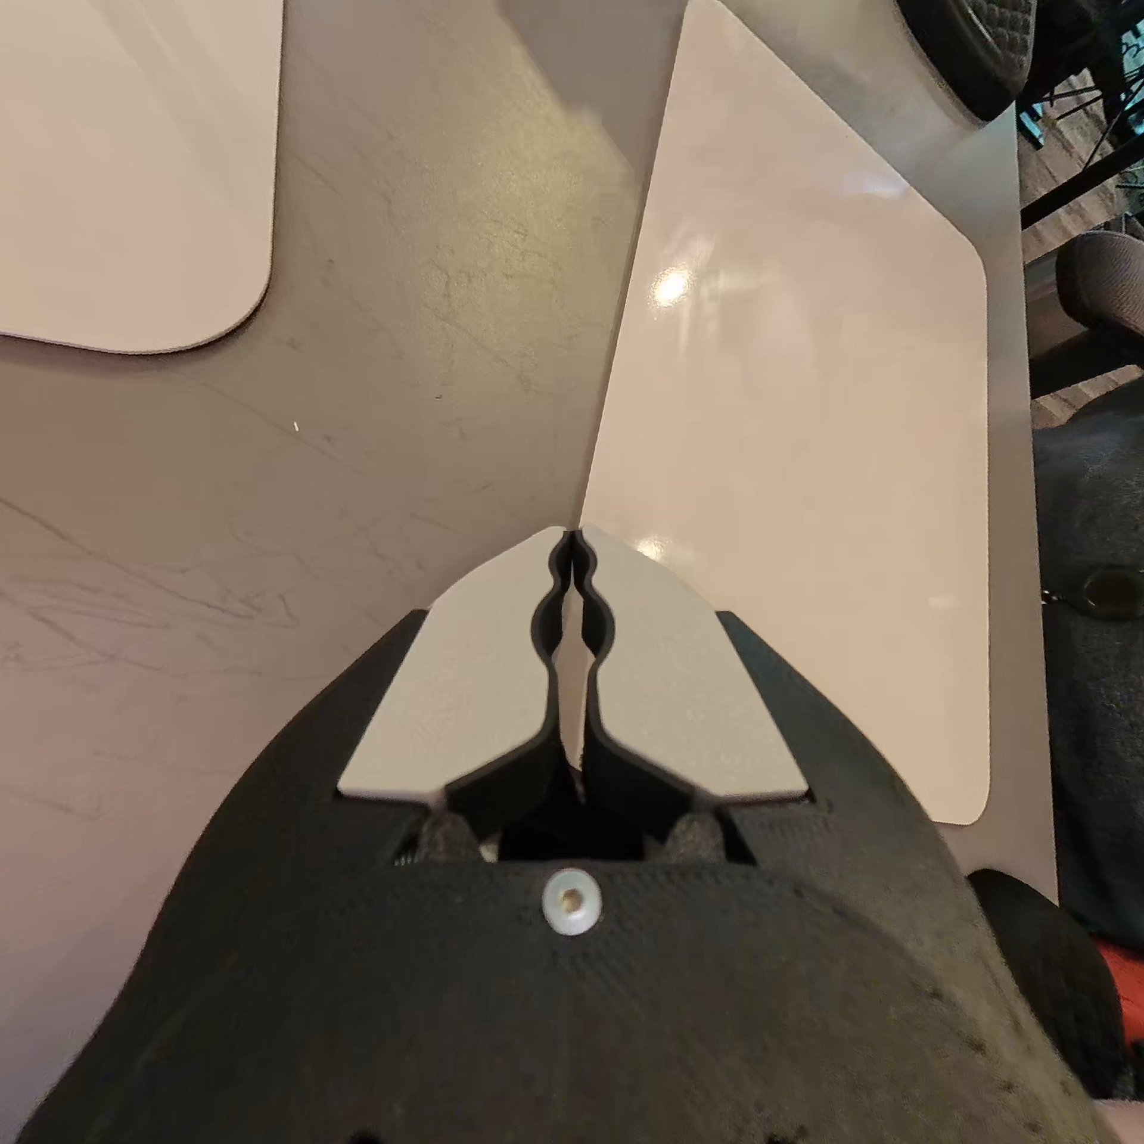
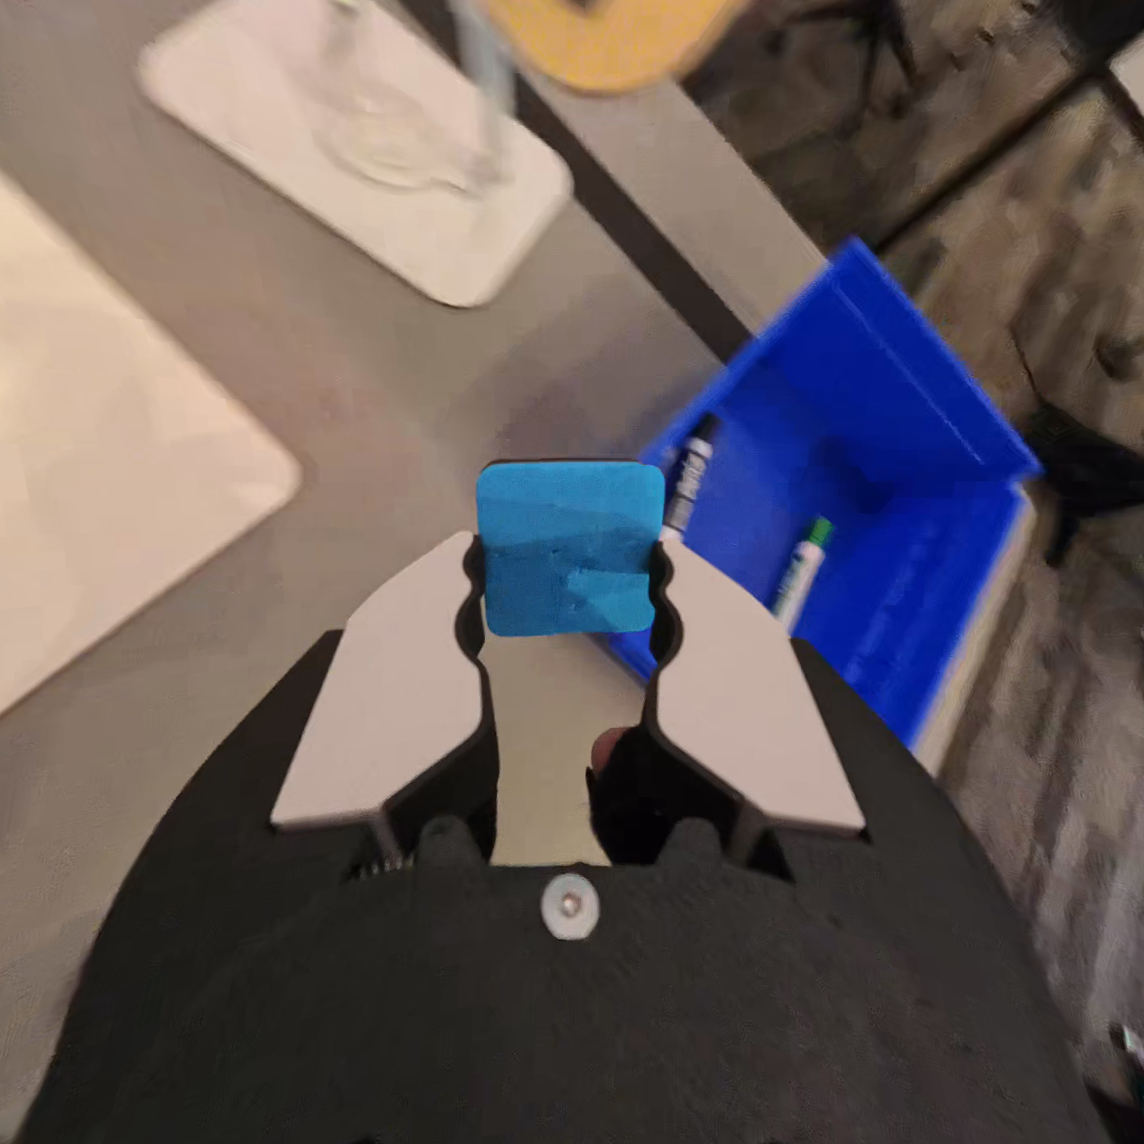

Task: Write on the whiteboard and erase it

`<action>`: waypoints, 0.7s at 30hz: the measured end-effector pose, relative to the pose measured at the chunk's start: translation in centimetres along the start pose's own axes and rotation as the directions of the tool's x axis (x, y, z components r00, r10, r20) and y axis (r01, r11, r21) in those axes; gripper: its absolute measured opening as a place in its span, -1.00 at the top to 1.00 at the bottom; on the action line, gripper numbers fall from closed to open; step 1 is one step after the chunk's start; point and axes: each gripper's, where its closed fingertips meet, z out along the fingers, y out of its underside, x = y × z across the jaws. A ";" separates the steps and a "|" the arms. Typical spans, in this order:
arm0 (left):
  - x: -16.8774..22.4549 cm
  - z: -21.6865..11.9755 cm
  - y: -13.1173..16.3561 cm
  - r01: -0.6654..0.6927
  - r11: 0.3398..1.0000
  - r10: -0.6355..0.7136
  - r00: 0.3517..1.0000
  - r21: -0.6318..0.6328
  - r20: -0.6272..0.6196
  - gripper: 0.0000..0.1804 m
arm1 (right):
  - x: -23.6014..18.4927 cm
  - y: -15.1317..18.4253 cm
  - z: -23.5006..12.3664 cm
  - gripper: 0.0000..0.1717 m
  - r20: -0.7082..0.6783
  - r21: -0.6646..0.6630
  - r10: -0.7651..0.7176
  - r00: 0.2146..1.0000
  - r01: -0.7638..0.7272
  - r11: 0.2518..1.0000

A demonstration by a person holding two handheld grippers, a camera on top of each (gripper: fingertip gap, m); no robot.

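The left gripper (image 1: 572, 533) is clamped on the edge of a whiteboard (image 1: 805, 433), which stands on edge above the table (image 1: 371, 309); the pads meet on the thin board. Its far corner runs out of frame at the top, and the gripper body hides the near edge. Another whiteboard (image 1: 124, 186) lies flat at upper left, cut off by the frame.

The right gripper (image 2: 564, 545) grips a blue eraser (image 2: 566, 551) — both pads press its sides. The right view is blurred. A blue bin (image 2: 866, 396) holds two markers, one black-capped (image 2: 693, 470) — partly behind the eraser — and one green-capped (image 2: 801, 569).
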 end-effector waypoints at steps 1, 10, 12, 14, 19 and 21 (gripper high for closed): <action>0.0 0.0 0.0 0.001 1.000 -0.001 1.000 0.000 -0.002 0.99 | 2.4 0.6 0.2 0.39 -0.049 -0.019 0.037 0.998 -0.038 0.999; 0.0 0.0 0.0 0.021 1.000 -0.021 1.000 -0.002 -0.020 0.99 | 11.2 6.6 7.5 0.38 -0.151 -0.202 0.212 0.966 -0.240 0.949; 0.0 0.0 0.0 0.025 1.000 -0.025 0.999 -0.003 -0.026 0.99 | 11.2 8.4 9.2 0.17 -0.151 -0.271 0.254 0.955 -0.287 0.919; 0.0 0.0 0.0 0.027 1.000 -0.027 0.999 -0.003 -0.028 0.99 | 11.4 9.4 9.7 0.11 -0.175 -0.297 0.227 0.958 -0.271 0.916; 0.0 0.0 0.0 0.032 0.999 -0.032 0.999 -0.004 -0.034 0.99 | 11.8 7.8 7.0 0.15 -0.212 -0.170 0.256 0.943 -0.293 0.941; 0.0 0.0 0.0 0.034 0.999 -0.035 0.999 -0.005 -0.037 0.99 | 11.6 7.6 5.9 0.17 -0.220 -0.150 0.252 0.942 -0.288 0.946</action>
